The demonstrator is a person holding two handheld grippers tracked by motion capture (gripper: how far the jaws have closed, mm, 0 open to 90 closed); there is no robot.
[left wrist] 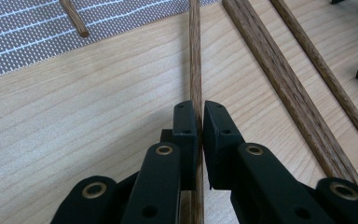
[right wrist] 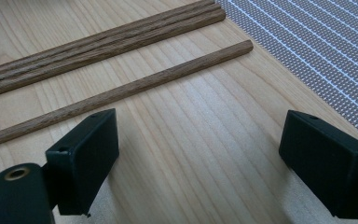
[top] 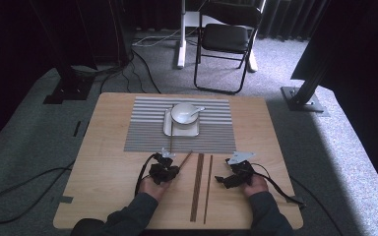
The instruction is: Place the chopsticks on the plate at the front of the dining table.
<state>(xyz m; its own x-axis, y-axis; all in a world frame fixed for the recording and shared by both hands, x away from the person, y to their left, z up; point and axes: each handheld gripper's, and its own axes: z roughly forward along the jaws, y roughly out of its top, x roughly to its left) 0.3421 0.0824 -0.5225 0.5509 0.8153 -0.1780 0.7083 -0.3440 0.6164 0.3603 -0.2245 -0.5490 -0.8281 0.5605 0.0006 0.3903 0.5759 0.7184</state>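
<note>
High view: bowl on striped mat; left gripper clenched on thin wooden stick below mat; right gripper released, wide, empty

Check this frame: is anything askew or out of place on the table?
Yes: the chopsticks are scattered. One lies alone on the striped mat beside the bowl; the left gripper clamps another, angled away from the straight sticks.
</note>
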